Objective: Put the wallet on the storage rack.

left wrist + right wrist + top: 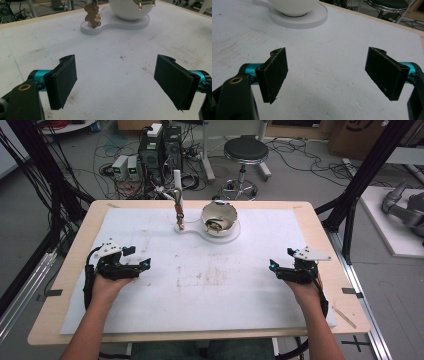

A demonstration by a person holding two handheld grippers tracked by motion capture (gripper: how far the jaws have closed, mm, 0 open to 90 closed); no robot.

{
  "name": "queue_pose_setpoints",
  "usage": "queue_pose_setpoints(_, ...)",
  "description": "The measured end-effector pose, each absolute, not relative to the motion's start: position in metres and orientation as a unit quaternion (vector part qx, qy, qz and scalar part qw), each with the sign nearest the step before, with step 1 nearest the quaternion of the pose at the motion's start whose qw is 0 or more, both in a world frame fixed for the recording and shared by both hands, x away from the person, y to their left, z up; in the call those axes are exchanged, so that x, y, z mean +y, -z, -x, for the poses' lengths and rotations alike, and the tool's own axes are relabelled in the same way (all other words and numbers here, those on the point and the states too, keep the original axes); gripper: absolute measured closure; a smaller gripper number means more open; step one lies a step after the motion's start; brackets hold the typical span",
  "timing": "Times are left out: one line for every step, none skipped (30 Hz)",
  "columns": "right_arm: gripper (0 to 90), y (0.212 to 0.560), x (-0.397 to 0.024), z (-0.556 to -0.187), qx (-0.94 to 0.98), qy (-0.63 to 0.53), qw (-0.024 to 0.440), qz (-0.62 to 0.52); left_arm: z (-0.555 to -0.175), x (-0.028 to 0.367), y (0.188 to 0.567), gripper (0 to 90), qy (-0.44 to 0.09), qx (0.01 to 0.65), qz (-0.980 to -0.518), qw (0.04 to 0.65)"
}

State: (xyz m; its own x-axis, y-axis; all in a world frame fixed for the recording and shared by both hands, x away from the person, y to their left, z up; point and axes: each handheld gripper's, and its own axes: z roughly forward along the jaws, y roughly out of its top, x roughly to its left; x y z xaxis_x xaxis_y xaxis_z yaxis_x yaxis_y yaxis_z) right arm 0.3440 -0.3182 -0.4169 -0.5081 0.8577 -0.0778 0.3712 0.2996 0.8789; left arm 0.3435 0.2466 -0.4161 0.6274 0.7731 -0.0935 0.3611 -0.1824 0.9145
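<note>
Both wide and empty — left hand-held gripper [142,263], right hand-held gripper [272,265]; the bowl [218,218] sits ahead between them, perhaps nearer the right.

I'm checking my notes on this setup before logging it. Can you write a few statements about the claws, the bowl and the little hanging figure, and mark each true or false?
1. Both claws are open and hold nothing. True: the left claw and the right claw have their jaws spread wide over bare white mat.
2. The white bowl sits on a white base. True.
3. The brown bear-shaped figure lies flat on the mat near the left claw. False: it hangs upright at the small end of the base, far from both claws.
4. The right claw touches the bowl. False: it is well apart from it, near the table's right edge.
5. The bowl is empty. False: something lies inside it.
</note>
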Motion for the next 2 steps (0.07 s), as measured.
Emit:
queue_pose_setpoints(18.9,0.4169,-0.3183,-0.3441,0.754,-0.429,0.285,-0.407,-0.3435,0.2466,0.4162,18.4,-0.201,0.382,-0.742,0.512)
queue_pose_setpoints(18.9,0.4169,-0.3183,-0.3441,0.754,-0.428,0.286,-0.407,-0.3435,0.2466,0.4165,18.4,-0.201,0.383,-0.742,0.512)
